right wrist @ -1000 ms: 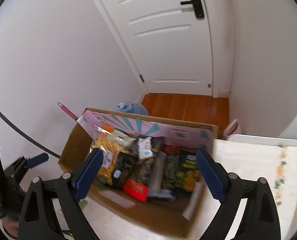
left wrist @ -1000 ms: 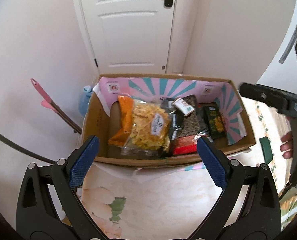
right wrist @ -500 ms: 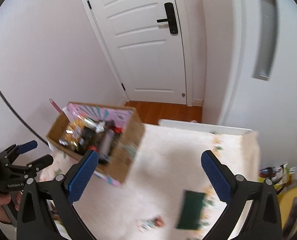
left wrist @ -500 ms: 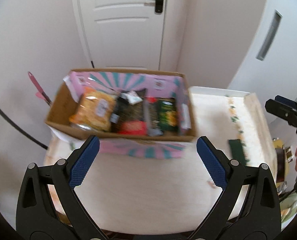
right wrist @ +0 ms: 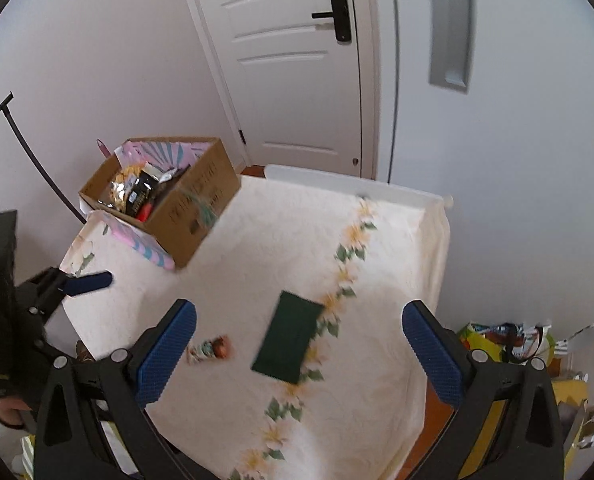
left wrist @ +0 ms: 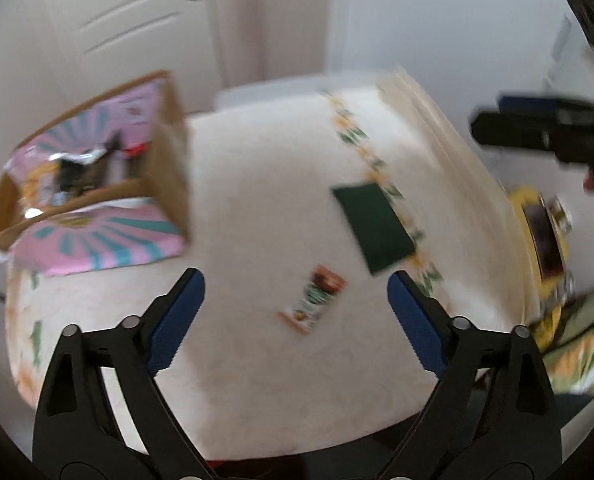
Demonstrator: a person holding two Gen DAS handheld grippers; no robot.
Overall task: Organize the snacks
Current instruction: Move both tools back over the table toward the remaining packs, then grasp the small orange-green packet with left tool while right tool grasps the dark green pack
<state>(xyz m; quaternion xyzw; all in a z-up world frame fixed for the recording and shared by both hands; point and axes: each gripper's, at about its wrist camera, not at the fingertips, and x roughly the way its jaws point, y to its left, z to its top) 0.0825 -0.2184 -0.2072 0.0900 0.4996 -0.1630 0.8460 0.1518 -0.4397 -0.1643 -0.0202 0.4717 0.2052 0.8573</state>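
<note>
Above the table [right wrist: 233, 264], both grippers hover with fingers spread wide, holding nothing, near two loose snacks.

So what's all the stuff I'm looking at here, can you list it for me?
cardboard box: one, brown with pink and teal flaps, far left corner of the table, full of snack packets
snack packets in the box: several, yellow, black and red; exact count unclear
dark green flat packet: one, lying on the table near the flower stripe
small snack packet: one, orange and green, lying left of the green one
tablecloth: one, cream with a flower stripe
door: one, white, black handle, behind the table
bags on the floor: yellow and mixed colours, right of the table
left tongs: black with blue pads, open, empty
right tongs: same, open, empty
</note>
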